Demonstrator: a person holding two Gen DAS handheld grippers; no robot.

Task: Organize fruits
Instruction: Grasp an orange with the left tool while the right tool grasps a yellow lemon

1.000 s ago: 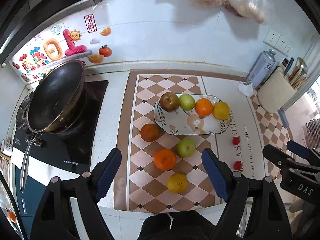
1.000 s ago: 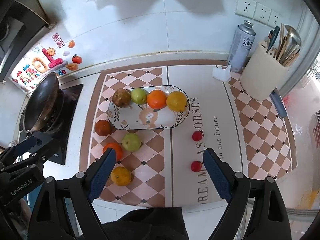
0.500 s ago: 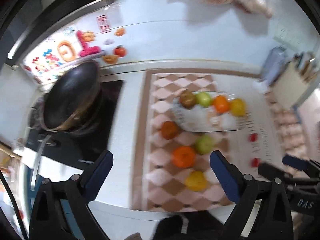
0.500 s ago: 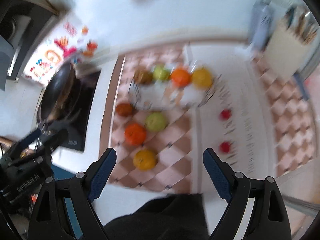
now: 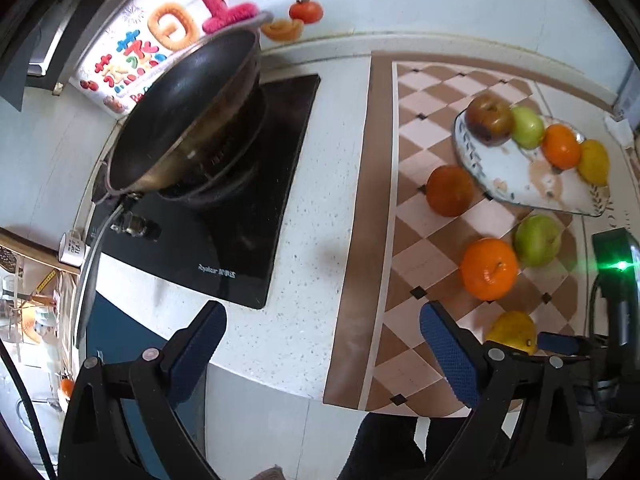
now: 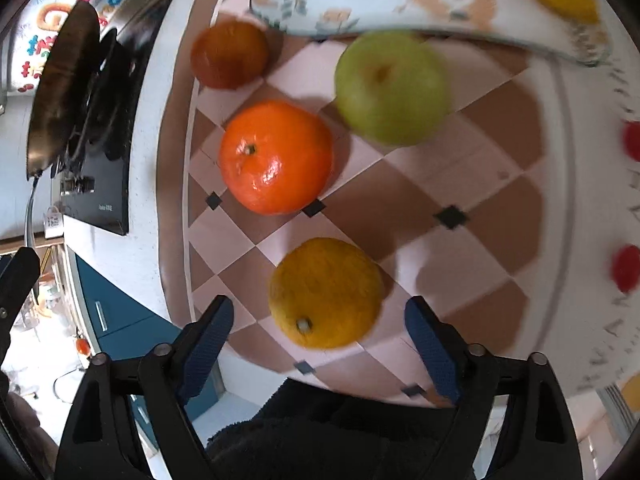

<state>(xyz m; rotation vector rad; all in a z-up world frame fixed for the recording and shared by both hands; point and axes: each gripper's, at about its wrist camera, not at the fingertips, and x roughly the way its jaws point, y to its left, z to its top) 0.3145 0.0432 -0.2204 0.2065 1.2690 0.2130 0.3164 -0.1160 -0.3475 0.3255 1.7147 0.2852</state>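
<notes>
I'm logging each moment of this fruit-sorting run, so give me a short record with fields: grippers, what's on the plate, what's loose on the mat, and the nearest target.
left hand-held gripper: open, over the bare counter beside the stove
right hand-held gripper: open, fingers either side of the yellow citrus, not touching it
plate: brownish apple, green apple, orange, yellow fruit
loose on mat: dark orange, green apple, orange, yellow citrus, two small red fruits
likely next target: yellow citrus
</notes>
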